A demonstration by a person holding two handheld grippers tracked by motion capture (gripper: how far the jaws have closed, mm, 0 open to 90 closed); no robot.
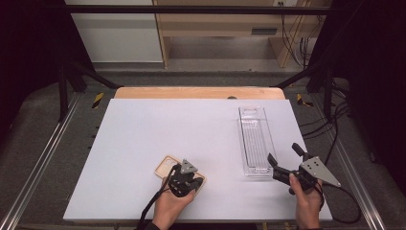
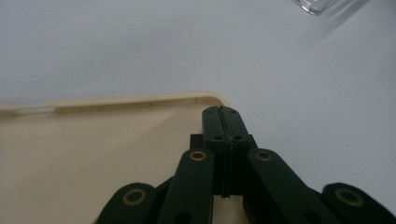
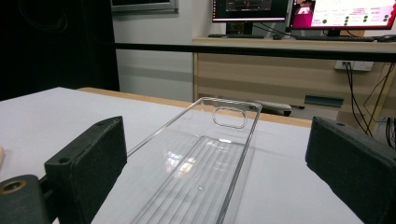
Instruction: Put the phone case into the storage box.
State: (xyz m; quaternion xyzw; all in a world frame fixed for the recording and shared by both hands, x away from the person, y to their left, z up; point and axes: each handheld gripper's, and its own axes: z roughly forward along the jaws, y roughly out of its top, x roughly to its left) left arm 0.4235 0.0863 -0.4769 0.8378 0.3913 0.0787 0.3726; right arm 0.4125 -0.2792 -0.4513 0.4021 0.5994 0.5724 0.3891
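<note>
A flat beige tray [image 1: 164, 166] lies near the table's front, left of the middle. My left gripper [image 1: 191, 181] rests over its right end. In the left gripper view the tips of that gripper [image 2: 223, 114] are pressed together just inside a rounded corner of the beige tray [image 2: 93, 149], and I see nothing between them. A long clear plastic tray [image 1: 255, 139] lies at the right and runs away from me. My right gripper [image 1: 283, 152] is held just beyond its near right corner, jaws wide apart. In the right gripper view the clear tray [image 3: 205, 163] stretches ahead between the spread jaws of the right gripper [image 3: 219, 172].
The white table top [image 1: 158, 124] has a wooden edge [image 1: 198, 92] at the back. Black frame legs and metal rails stand on both sides. Cables hang at the right [image 1: 330, 129]. A desk with monitors [image 3: 299, 11] stands behind the table.
</note>
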